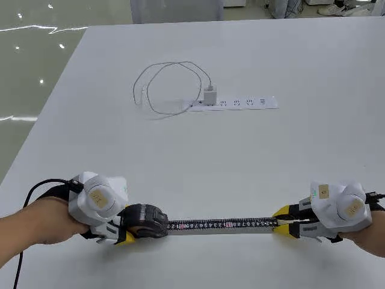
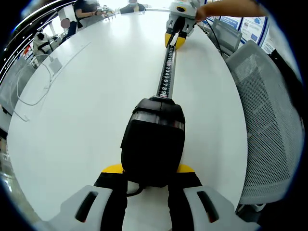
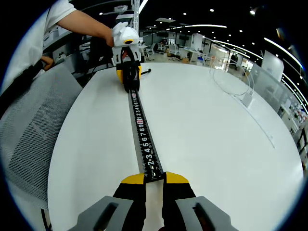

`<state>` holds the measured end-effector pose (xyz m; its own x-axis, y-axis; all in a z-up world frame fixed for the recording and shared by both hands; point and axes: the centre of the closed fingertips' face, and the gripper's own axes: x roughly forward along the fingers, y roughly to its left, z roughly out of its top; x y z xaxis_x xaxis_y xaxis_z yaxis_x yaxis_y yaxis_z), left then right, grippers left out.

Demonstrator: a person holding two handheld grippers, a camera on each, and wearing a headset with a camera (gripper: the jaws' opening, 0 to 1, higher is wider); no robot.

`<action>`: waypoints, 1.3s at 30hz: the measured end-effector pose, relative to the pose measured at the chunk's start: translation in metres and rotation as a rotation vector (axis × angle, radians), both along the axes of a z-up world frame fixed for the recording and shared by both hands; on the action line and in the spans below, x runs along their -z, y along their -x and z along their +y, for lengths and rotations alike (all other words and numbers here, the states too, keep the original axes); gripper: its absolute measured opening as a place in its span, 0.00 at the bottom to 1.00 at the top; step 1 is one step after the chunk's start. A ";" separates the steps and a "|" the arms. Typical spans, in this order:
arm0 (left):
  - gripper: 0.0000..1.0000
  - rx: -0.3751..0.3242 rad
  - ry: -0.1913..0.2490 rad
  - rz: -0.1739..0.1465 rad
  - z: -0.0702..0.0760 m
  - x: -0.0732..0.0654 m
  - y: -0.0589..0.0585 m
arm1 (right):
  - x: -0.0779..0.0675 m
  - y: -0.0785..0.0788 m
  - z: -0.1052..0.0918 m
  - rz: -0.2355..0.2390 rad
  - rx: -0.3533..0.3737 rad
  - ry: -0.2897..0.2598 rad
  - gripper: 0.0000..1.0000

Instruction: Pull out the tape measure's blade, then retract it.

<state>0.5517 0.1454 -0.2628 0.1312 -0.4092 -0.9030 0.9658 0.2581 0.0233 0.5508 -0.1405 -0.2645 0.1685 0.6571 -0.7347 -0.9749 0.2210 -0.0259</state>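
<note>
Tape measure point(image 1: 144, 221): black case, on the white table point(image 1: 240, 156), well apart from the power strip point(image 1: 236, 103), on the person's side of it.
Blade point(image 1: 222, 224): out, flat, stretched between both grippers.
Left gripper point(image 2: 149, 169): closed around the case.
Right gripper point(image 3: 154, 179): pinches the blade's end.
Progress: pulling seems done; retracting is left.

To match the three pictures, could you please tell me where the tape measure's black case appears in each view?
Head view: case lower left, in the left gripper.
Left gripper view: case centre, between the jaws.
Right gripper view: case small, upper left of centre.
Shared landmark: the blade, stretched from case to right gripper.
</note>
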 end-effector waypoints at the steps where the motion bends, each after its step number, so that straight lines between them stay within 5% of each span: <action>1: 0.27 -0.001 0.000 0.001 0.000 0.000 0.000 | 0.000 0.000 -0.001 -0.001 0.000 0.002 0.07; 14: 0.27 0.001 -0.002 0.000 0.000 0.000 0.000 | 0.002 0.000 -0.019 -0.003 0.012 0.027 0.08; 39: 0.28 0.001 0.021 -0.030 -0.003 -0.003 -0.001 | 0.001 0.004 -0.017 0.014 -0.003 0.050 0.09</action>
